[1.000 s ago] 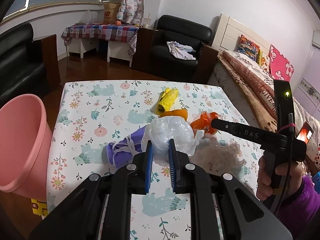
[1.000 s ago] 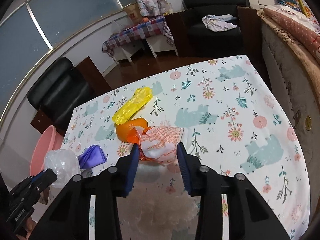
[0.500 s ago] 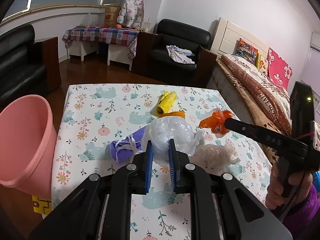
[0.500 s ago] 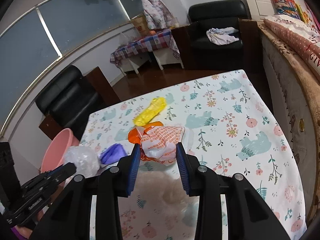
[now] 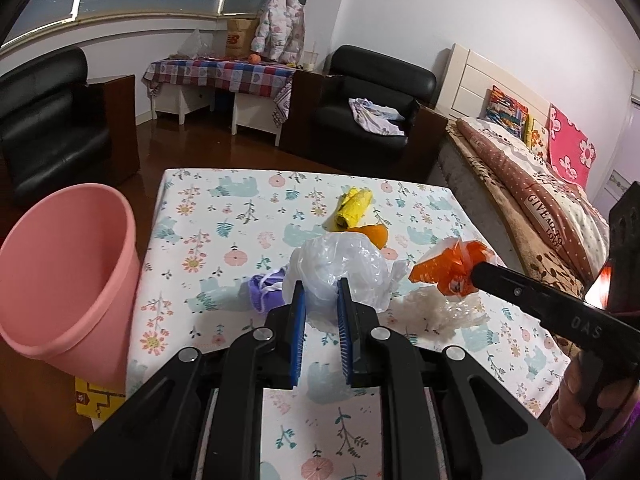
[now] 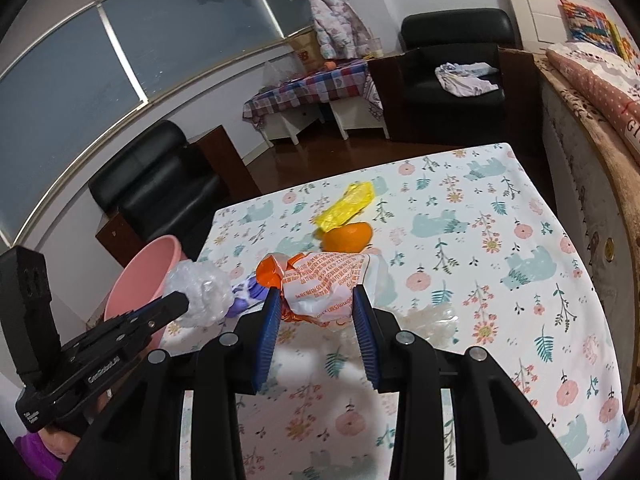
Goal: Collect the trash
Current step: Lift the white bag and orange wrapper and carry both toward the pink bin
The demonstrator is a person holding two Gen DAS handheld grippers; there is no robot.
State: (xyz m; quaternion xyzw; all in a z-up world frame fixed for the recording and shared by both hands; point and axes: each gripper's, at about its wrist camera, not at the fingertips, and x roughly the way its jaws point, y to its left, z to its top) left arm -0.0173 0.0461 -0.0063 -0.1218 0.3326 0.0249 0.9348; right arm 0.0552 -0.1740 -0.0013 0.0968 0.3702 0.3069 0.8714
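Observation:
My left gripper (image 5: 321, 298) is shut on a crumpled clear plastic bag (image 5: 344, 264) and holds it above the table; the bag also shows in the right wrist view (image 6: 204, 292). My right gripper (image 6: 316, 308) is shut on an orange-and-white wrapper (image 6: 320, 284), lifted off the table; it also shows in the left wrist view (image 5: 448, 270). A pink bin (image 5: 60, 268) stands at the table's left edge. On the table lie a purple bag (image 5: 264, 292), a yellow wrapper (image 5: 354, 208), an orange peel (image 5: 376, 234) and a clear crumpled film (image 5: 436, 308).
The table (image 5: 224, 216) has a floral cloth. A yellow box (image 5: 96, 400) lies on the floor under the bin. Black armchairs (image 5: 372, 112) stand behind the table and a bed (image 5: 540, 184) runs along the right side.
Both grippers have risen with their trash. The right gripper lifted the orange wrapper off the table, leaving the orange peel behind.

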